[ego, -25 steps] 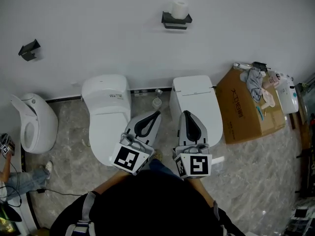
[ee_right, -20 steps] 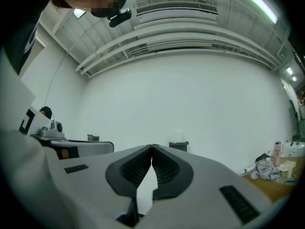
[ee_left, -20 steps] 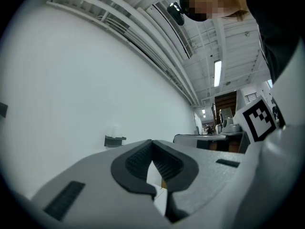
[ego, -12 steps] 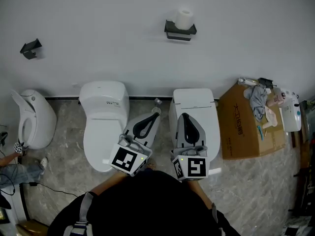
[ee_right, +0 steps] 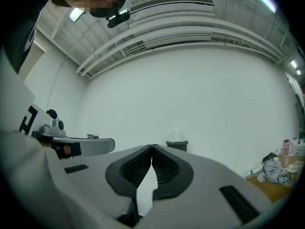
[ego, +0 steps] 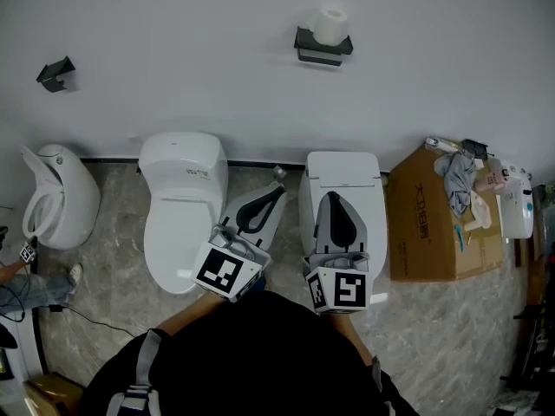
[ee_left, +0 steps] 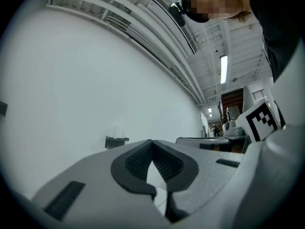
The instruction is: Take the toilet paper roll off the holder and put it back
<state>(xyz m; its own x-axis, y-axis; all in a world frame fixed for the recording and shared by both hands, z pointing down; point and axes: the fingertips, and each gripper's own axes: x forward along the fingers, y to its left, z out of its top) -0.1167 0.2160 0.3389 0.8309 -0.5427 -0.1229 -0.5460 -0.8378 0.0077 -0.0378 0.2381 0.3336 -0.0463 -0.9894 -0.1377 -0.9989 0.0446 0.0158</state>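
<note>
Head view, left to right: perhaps a small toilet (ego: 57, 208), a white toilet (ego: 183, 208), the left tool (ego: 276, 191) and right tool (ego: 332, 199), both shut and empty, then a cardboard box (ego: 427, 219). The toilet paper roll (ego: 330, 24) sits on the wall holder (ego: 320, 50), beyond a square toilet (ego: 345, 173).

Toilet paper roll (ego: 330, 24): soft white paper. Holder (ego: 323, 48): matt black. Toilets (ego: 182, 180): glossy white ceramic. Floor (ego: 434, 328): polished grey marble-look tile. Cardboard box (ego: 425, 219): matt brown.
</note>
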